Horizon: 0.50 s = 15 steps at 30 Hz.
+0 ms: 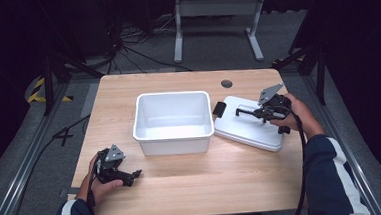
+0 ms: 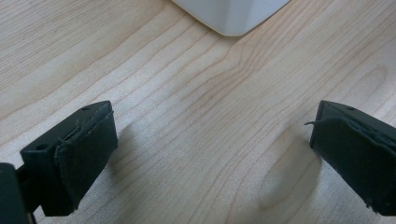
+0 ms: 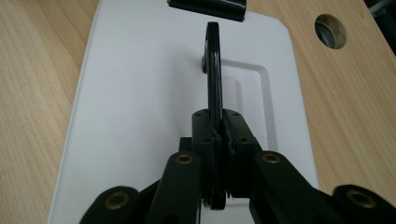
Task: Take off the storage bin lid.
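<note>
A white lid [image 1: 245, 129] lies flat on the wooden table, to the right of a white plastic bin [image 1: 173, 144]. My right gripper [image 1: 259, 114] is shut on the lid's thin black handle [image 1: 246, 113], which stands upright. In the right gripper view, the jaws of my right gripper [image 3: 217, 135] pinch the handle [image 3: 214, 65] above the lid [image 3: 140, 93]. My left gripper [image 1: 135, 175] rests low at the table's front left. In its own view, my left gripper [image 2: 210, 154] stands open over bare wood, with a corner of the bin [image 2: 231, 16] ahead.
A black latch [image 1: 219, 108] sits at the lid's end nearest the bin, and it shows as a black latch [image 3: 206, 7] in the right gripper view. A round cable hole [image 1: 226, 83] lies in the table behind the lid. The bin holds nothing.
</note>
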Available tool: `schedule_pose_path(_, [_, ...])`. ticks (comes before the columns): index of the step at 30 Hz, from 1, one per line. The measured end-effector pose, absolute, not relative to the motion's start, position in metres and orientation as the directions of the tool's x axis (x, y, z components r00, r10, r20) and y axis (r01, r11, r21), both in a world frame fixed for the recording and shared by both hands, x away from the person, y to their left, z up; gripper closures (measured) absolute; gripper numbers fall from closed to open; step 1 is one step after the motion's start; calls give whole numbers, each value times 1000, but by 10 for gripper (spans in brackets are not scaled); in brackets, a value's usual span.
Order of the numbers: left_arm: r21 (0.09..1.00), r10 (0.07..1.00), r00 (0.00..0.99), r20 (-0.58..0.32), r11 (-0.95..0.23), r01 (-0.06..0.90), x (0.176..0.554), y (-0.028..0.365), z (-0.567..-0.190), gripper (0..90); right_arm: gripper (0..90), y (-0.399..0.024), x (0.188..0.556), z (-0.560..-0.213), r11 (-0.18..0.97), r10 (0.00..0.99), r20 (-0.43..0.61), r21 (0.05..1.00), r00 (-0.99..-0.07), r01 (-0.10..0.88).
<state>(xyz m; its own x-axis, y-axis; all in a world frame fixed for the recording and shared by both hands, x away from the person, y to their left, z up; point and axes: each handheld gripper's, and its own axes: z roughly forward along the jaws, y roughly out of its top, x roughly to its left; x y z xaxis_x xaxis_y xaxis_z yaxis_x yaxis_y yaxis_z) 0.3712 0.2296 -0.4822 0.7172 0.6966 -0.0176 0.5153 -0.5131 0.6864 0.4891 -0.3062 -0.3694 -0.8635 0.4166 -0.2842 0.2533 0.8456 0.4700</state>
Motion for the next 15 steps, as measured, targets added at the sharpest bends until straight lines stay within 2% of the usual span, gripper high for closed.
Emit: schedule_pose_path(15, [689,696,718,-12,-514,511,371,230,-482,12,841,-312,491,-381,847,440,-268,442,-857,297])
